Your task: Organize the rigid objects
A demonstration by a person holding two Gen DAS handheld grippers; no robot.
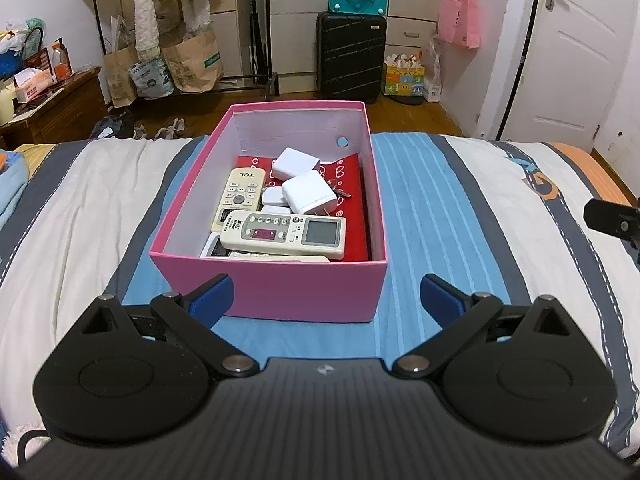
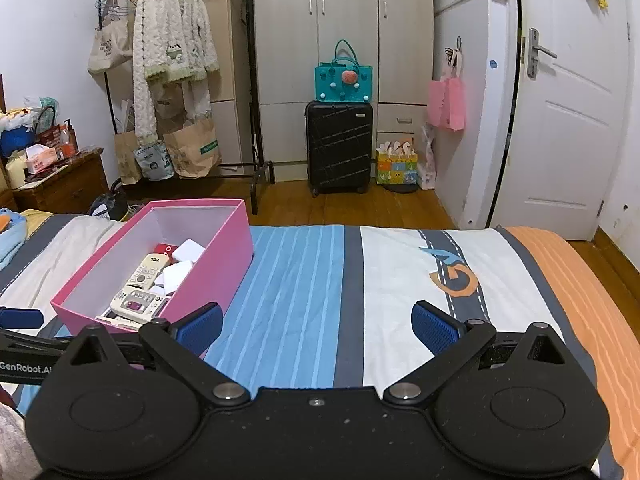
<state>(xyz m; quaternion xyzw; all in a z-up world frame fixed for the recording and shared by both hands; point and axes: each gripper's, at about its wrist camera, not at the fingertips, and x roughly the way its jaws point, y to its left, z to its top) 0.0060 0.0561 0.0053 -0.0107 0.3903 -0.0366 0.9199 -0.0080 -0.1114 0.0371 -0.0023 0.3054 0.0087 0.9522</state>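
A pink box (image 1: 276,284) stands on the striped bed. It holds a cream TCL remote (image 1: 240,196), a white remote with a grey screen (image 1: 284,234), white chargers (image 1: 308,196), keys and a red booklet (image 1: 352,184). My left gripper (image 1: 326,298) is open and empty, just in front of the box's near wall. In the right wrist view the box (image 2: 224,264) lies to the left. My right gripper (image 2: 316,326) is open and empty, above the blue-striped bedding beside the box.
The bed (image 2: 400,264) runs right to an orange edge (image 2: 580,280). Beyond its foot are wooden floor, a black suitcase (image 2: 339,144), a clothes rack (image 2: 176,60), wardrobes and a white door (image 2: 568,120). A cluttered nightstand (image 1: 48,104) stands at left.
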